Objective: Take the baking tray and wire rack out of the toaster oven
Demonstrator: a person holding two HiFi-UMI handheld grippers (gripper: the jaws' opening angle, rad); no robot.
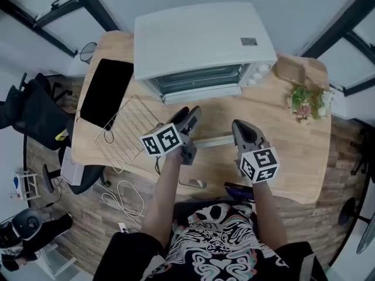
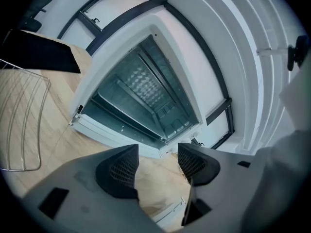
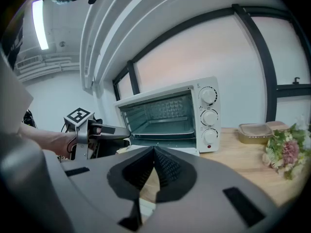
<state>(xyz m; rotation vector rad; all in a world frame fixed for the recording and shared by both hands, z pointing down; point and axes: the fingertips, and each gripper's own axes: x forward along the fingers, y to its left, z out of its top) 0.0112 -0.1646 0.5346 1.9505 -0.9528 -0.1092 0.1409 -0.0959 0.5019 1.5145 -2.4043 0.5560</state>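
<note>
**A:** In the head view, where does everything sit?

**B:** The white toaster oven (image 1: 202, 43) stands at the far side of the wooden table (image 1: 293, 151), with its front open toward the person. The wire rack (image 1: 126, 130) is already out. It lies flat on the table to the near left of the oven, just beside a black mat (image 1: 105, 92). The left gripper (image 1: 188, 117) and the right gripper (image 1: 239, 129) both point at the oven from the near side, and neither touches it. At the far right are flowers (image 1: 307, 101) and a shallow container (image 1: 290, 70). Loose cables (image 1: 120, 195) hang off the near left edge.

**A:** And the left gripper view?

**B:** Its jaws stand wide apart, with only bare table between them. Beyond them the oven cavity gapes open. The rack's corner shows at the left, well apart from the jaws, and the mat lies farther off behind it.

**A:** What about the right gripper view?

**B:** There the jaw tips meet, pinched together on nothing. The oven is straight ahead, with three knobs (image 3: 209, 116) down its right side. The baking tray (image 3: 163, 128) sits inside on a low level. The left gripper reaches in from the left, near the oven's mouth but short of it. The container and flowers are at the far right.
</note>
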